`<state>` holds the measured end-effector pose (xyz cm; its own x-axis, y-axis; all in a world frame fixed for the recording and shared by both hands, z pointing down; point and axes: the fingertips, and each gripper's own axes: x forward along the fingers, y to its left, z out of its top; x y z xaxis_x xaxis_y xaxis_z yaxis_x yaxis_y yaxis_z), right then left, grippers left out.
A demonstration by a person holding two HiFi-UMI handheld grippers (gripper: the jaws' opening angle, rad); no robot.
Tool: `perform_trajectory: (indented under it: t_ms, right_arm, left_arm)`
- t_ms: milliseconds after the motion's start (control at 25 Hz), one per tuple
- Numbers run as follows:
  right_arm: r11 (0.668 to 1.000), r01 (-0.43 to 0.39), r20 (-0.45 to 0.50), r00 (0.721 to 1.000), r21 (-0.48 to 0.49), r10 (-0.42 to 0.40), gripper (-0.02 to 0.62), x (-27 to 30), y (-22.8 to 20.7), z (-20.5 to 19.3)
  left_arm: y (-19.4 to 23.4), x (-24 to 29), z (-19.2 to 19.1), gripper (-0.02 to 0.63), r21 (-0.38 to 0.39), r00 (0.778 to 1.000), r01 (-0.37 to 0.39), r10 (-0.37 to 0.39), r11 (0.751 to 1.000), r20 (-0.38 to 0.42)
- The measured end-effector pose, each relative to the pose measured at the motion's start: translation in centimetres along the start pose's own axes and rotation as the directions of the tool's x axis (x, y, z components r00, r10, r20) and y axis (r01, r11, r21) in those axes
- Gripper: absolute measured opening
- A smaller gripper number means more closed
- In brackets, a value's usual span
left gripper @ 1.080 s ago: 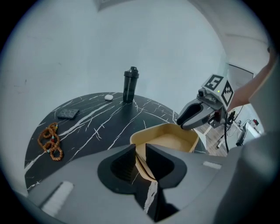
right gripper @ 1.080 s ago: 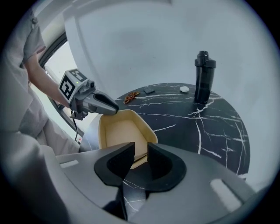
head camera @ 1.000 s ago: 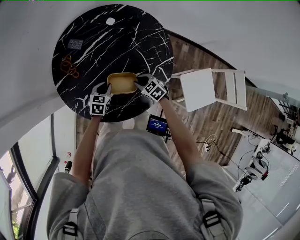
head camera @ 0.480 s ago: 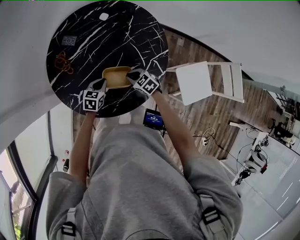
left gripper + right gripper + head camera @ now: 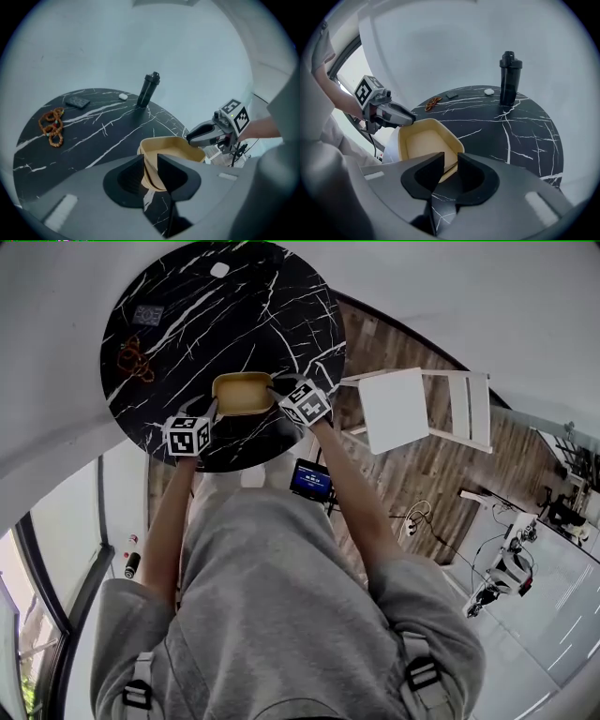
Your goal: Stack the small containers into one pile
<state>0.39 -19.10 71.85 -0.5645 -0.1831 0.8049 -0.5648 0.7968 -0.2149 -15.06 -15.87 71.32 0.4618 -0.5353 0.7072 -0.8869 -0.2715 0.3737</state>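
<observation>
Left tongs (image 5: 150, 161) and right tongs (image 5: 451, 159) opening, tan container (image 5: 242, 395) rim between each pair, black table (image 5: 187, 315) beneath

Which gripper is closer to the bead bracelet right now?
Left. The left gripper is at the container on its left rim, the bracelet side; the right gripper is across the container, farther away. Both grippers' fingers are opening, rim between them.
</observation>
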Motion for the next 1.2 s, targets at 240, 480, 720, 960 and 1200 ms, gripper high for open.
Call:
perform_trajectory:
  t_ms: [240, 480, 720, 960, 1200]
  right_arm:
    - [0.987, -0.043, 0.052, 0.998, 0.153, 0.035, 0.064, 0.2, -0.5, 0.0]
    - [0.994, -0.094, 0.04, 0.995, -0.048, 0.096, 0.015, -0.2, 2.7, 1.1]
    - [0.998, -0.052, 0.017, 0.998, -0.018, 0.052, 0.067, -0.7, 1.4, -1.0]
    - [0.999, -0.022, 0.118, 0.993, 0.03, 0.018, 0.066, -2.3, 0.1, -0.3]
    - [0.992, 0.062, 0.392, 0.92, -0.111, -0.014, 0.066, -9.4, 0.7, 7.2]
  left_arm:
    - [-0.2, 0.7, 0.2, 0.083, -0.08, 0.998, 0.053, -0.055, 0.995, -0.028]
    - [-2.6, 0.3, 0.9, 0.05, 0.082, 0.999, 0.051, -0.051, 0.995, -0.011]
    - [-1.1, 0.4, -1.4, 0.049, 0.081, 0.998, 0.007, -0.002, 0.997, -0.064]
    - [-0.4, -0.1, -0.9, 0.05, 0.086, 0.999, -0.011, 0.014, 0.996, -0.043]
    - [-4.6, -4.1, 7.2, 0.049, 0.269, 0.982, -0.025, -0.027, 0.963, 0.186]
